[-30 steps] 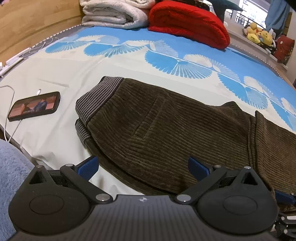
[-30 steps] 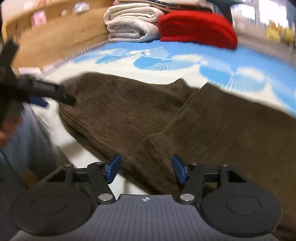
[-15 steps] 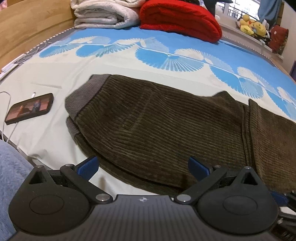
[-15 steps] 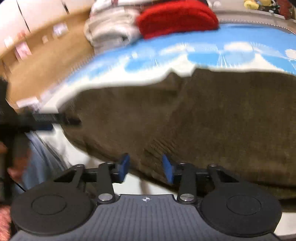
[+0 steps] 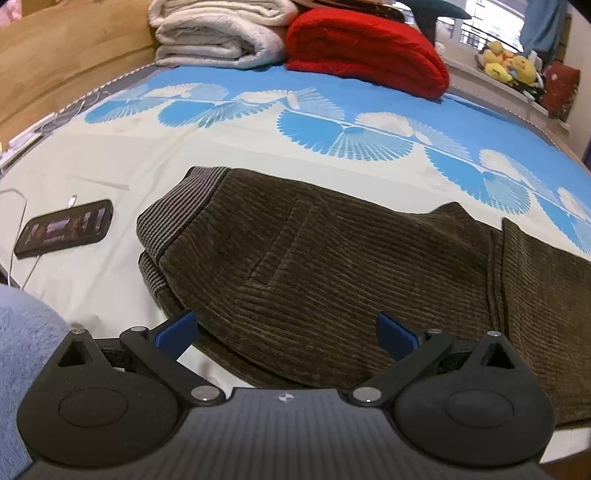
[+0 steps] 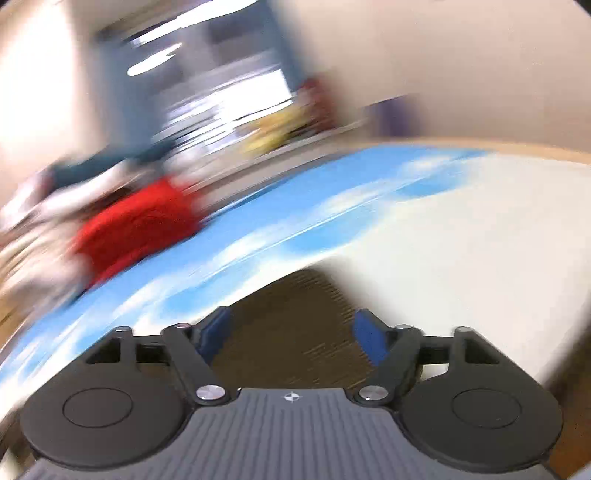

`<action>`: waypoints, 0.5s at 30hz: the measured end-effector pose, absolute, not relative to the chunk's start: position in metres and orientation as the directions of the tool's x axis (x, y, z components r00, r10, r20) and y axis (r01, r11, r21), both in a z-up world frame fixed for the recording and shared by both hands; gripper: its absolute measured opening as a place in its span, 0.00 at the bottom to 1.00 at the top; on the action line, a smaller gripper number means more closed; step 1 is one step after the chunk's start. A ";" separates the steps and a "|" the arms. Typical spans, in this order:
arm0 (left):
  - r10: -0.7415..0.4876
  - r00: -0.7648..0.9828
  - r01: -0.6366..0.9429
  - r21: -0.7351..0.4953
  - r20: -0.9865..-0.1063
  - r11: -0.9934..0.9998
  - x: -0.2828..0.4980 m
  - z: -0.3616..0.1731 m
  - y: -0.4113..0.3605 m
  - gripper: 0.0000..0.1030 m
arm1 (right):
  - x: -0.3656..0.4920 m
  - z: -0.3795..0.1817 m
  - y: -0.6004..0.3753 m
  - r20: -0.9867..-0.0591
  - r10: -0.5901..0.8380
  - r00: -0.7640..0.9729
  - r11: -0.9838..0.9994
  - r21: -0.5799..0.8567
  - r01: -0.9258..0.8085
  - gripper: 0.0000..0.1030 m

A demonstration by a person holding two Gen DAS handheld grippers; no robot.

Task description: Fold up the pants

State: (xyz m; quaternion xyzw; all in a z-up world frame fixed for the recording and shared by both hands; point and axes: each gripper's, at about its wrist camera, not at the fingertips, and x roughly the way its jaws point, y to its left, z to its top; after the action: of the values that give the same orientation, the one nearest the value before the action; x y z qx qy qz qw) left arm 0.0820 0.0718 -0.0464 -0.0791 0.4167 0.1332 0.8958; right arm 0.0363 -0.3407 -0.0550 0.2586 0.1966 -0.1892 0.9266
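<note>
**Corduroy pants spread on a bed, both grippers empty above them**

Pants (image 5: 332, 280) of dark brown corduroy lie flat across the bed sheet (image 5: 110, 177), which is cream with blue fan shapes. Their ribbed grey waistband (image 5: 177, 210) points toward a phone (image 5: 64, 232) lying face-up on the sheet, apart from the fabric, with a white cable beside it.

My left gripper (image 5: 286, 332) hangs over the near edge of the pants, its blue fingers spread wide and pinching nothing.

My right gripper (image 6: 291, 338) sits over one end of the pants (image 6: 288, 317) in a badly blurred view; its fingers are opening, with cloth seen between them but not pressed.

At the far end of the bed rest a folded red blanket (image 5: 365, 55) and folded white blankets (image 5: 218, 33). No containers can be made out.
</note>
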 end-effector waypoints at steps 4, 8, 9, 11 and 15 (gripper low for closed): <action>0.186 0.612 -0.346 -0.048 -0.769 0.937 0.085 -0.051 0.085 1.00 | 0.041 -0.102 -0.384 -0.644 -0.134 0.753 0.622 0.536 0.570 0.69; 0.205 0.599 -0.392 -0.060 -0.774 0.918 0.088 -0.058 0.104 1.00 | 0.042 -0.119 -0.381 -0.629 -0.040 0.776 0.634 0.585 0.506 0.68; 0.208 0.594 -0.402 -0.063 -0.777 0.914 0.087 -0.060 0.108 1.00 | 0.041 -0.121 -0.379 -0.620 0.006 0.784 0.640 0.605 0.474 0.69; 0.215 0.587 -0.419 -0.066 -0.780 0.905 0.088 -0.064 0.116 1.00 | 0.036 -0.122 -0.373 -0.608 0.001 0.794 0.639 0.611 0.468 0.69; 0.255 0.566 -0.411 0.000 -0.784 0.912 0.089 -0.078 0.118 1.00 | 0.036 -0.129 -0.368 -0.570 0.015 0.822 0.574 0.678 0.460 0.68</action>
State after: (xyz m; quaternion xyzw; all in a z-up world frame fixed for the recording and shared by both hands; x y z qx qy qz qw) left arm 0.0890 0.1175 -0.0785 -0.0914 0.4256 0.1892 0.8802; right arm 0.0355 -0.3682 -0.1285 0.4426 0.2683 -0.1313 0.8455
